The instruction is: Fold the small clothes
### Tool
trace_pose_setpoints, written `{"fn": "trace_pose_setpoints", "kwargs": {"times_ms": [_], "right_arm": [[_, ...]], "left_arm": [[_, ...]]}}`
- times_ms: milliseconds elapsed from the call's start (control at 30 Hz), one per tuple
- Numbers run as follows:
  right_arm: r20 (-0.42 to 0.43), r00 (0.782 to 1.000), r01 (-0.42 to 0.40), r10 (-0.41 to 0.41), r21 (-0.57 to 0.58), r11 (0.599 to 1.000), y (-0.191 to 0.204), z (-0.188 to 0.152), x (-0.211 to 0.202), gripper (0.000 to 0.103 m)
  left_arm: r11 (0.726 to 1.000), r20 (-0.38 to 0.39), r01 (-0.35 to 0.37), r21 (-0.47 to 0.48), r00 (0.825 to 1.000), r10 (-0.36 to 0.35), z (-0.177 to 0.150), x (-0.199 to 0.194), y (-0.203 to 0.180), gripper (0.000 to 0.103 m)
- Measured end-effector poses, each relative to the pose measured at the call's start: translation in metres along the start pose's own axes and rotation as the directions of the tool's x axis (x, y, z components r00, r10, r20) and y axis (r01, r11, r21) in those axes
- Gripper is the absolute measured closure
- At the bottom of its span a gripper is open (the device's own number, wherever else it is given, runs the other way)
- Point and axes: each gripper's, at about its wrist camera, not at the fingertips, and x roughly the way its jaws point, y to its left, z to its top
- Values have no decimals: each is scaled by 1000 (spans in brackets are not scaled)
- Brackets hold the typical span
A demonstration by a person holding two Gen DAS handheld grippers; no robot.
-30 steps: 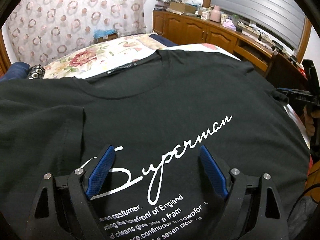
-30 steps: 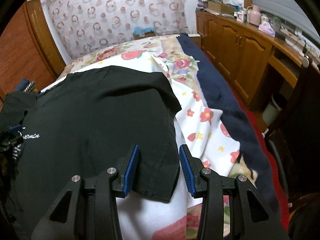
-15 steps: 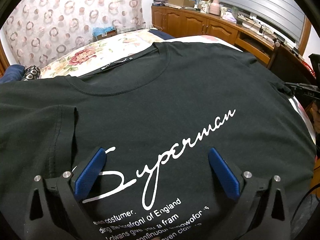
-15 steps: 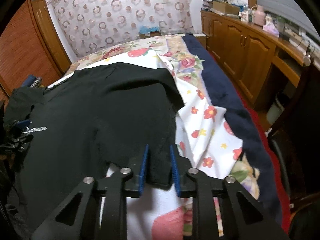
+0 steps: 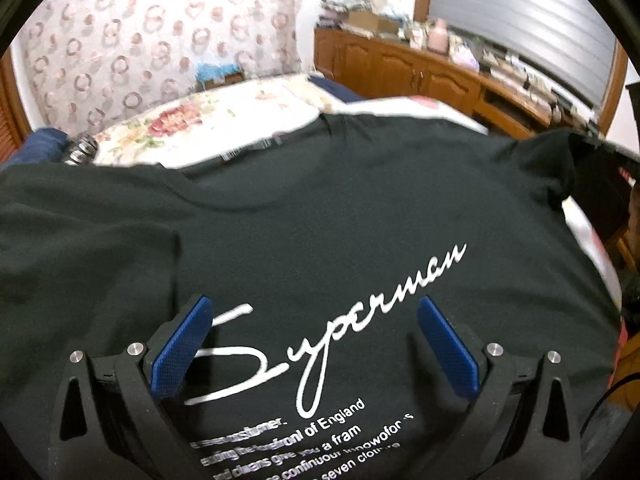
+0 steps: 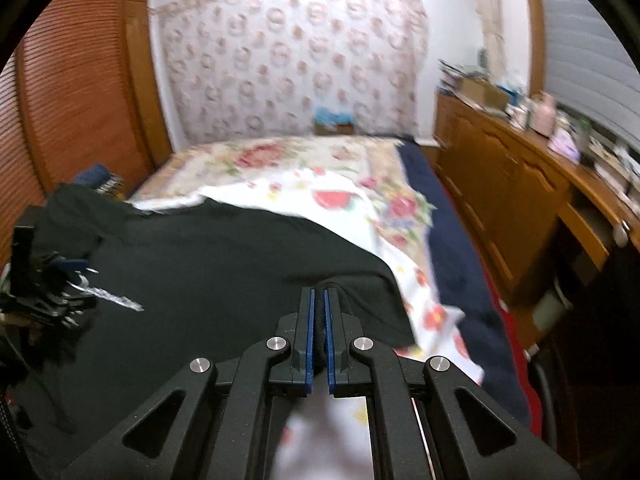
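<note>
A black cotton T-shirt (image 5: 320, 216) with white script lettering lies spread face-up on a bed covered by a floral-print sheet (image 6: 344, 200). The relation that matters for the fold: the shirt's long axis, hem to collar, runs straight ahead of the left hand-held gripper (image 5: 316, 332), with the round collar (image 5: 256, 160) at the far end, while the shirt's side edge sits right at the tips of the right hand-held gripper (image 6: 319, 296). The right hand-held gripper is the one already at the cloth; its blue pads (image 6: 307, 332) are drawn together and clamped on a bunched fold of the black fabric at that edge, which appears lifted slightly off the sheet. From there the rest of the shirt stretches away to that gripper's left, toward the other hand. The left hand-held gripper hangs over the chest print with its blue pads (image 5: 182, 354) spread as wide as they go and nothing between them; whether its tips touch the cloth cannot be told. The shirt looks soft, thin and mostly smooth, with a short sleeve (image 5: 80, 248) lying flat off to the left gripper's left side. The likely next move is carrying the pinched edge across toward the shirt's middle. The right wrist view is blurred.
</note>
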Motion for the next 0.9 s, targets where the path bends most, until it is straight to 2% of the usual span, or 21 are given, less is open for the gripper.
{"fn": "trace_pose_setpoints", "kwargs": {"times_ms": [100, 200, 367, 533, 600, 767, 800, 900], "right_arm": [[-9, 997, -74, 73, -33, 997, 26, 0, 11, 99], [-53, 990, -133, 130, -58, 989, 48, -10, 28, 99], [-147, 973, -188, 178, -61, 980, 66, -34, 51, 99], [-181, 971, -169, 155, -66, 983, 63, -44, 53, 96], [-177, 975, -148, 134, -71, 986, 65, -38, 48, 83], [-125, 989, -85, 76, -68, 994, 66, -15, 35, 72], [-111, 992, -70, 63, -64, 995, 62, -11, 34, 67], [-92, 995, -38, 33, -49, 998, 44, -4, 33, 62]], "left_arm": [[1000, 71, -8, -26, 997, 10, 7, -22, 3, 0], [999, 123, -16, -28, 992, 19, 12, -37, 3, 0], [999, 180, -28, -41, 983, 35, 14, -52, 2, 0], [999, 207, 3, -46, 978, 6, 14, -56, 2, 0], [999, 202, 14, -45, 979, -5, 14, -56, 3, 0], [999, 213, 8, -42, 977, 1, 14, -60, 3, 0], [999, 215, 10, -44, 977, 0, 13, -61, 4, 0], [999, 215, 17, -48, 977, -7, 12, -62, 6, 0]]}}
